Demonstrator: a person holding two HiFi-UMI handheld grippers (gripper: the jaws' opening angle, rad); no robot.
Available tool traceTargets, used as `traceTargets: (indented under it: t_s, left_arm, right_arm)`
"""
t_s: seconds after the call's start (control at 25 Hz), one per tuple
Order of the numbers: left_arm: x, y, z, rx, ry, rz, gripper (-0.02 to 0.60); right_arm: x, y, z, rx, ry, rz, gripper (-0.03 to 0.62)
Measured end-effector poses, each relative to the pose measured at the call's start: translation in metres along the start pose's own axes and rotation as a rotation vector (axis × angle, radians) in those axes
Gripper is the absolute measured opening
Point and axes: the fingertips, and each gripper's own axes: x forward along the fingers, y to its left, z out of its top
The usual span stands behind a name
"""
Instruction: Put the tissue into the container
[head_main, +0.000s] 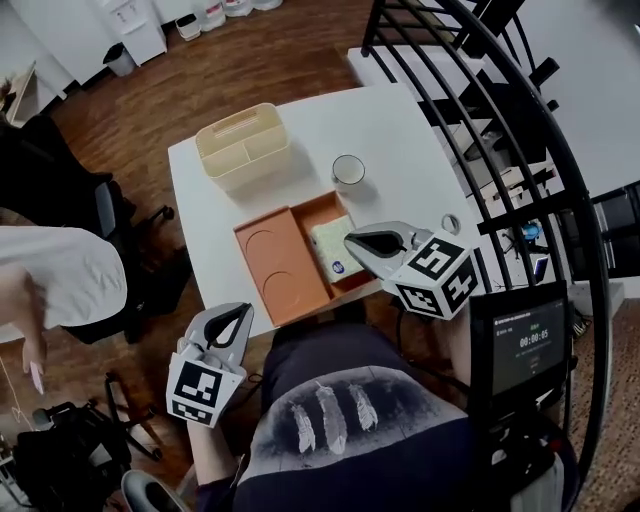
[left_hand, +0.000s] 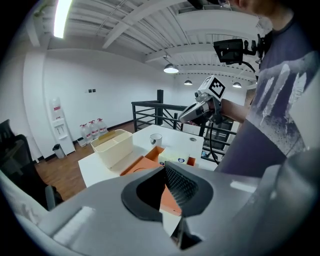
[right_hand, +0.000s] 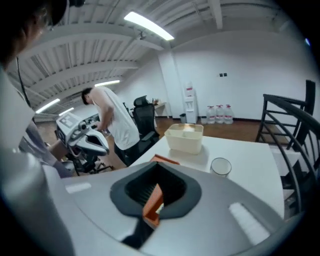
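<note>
The tissue pack (head_main: 333, 245) is pale with a small blue mark and lies in the right half of an orange tray (head_main: 285, 262) at the white table's front edge. The cream container (head_main: 243, 145), a divided caddy, stands at the table's far left; it is also in the left gripper view (left_hand: 114, 146) and the right gripper view (right_hand: 185, 137). My right gripper (head_main: 350, 240) hovers just right of the tissue pack, jaws shut with nothing in them. My left gripper (head_main: 243, 312) hangs below the table's front edge by my lap, its jaws together and empty.
A clear glass (head_main: 348, 170) stands behind the tray. A small ring (head_main: 451, 223) lies near the table's right edge. A black railing (head_main: 480, 120) runs along the right. An office chair (head_main: 110, 215) and a person in a white shirt (head_main: 50, 275) are at the left.
</note>
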Motion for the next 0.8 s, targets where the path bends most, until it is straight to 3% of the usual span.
traceTargets:
  t_s: [0.16,0.28,0.56,0.8]
  left_arm:
    - [0.008,-0.021,0.014,-0.001,0.005,0.019,0.014]
    - [0.015,-0.036,0.024,-0.014,0.004,0.043,0.014]
    - [0.035,-0.057,0.031,-0.08,-0.022,0.099,0.014]
    - [0.042,-0.077,0.042,-0.108,-0.015,0.106,0.014]
  right_arm:
    - [-0.022,0.017,0.007,0.005,-0.076,0.174,0.003]
    - [-0.031,0.019,0.003,-0.005,-0.09,0.247,0.003]
    - [-0.028,0.011,-0.016,-0.039,-0.061,0.337,0.003]
    - [-0.051,0.005,-0.015,-0.035,-0.065,0.362,0.003]
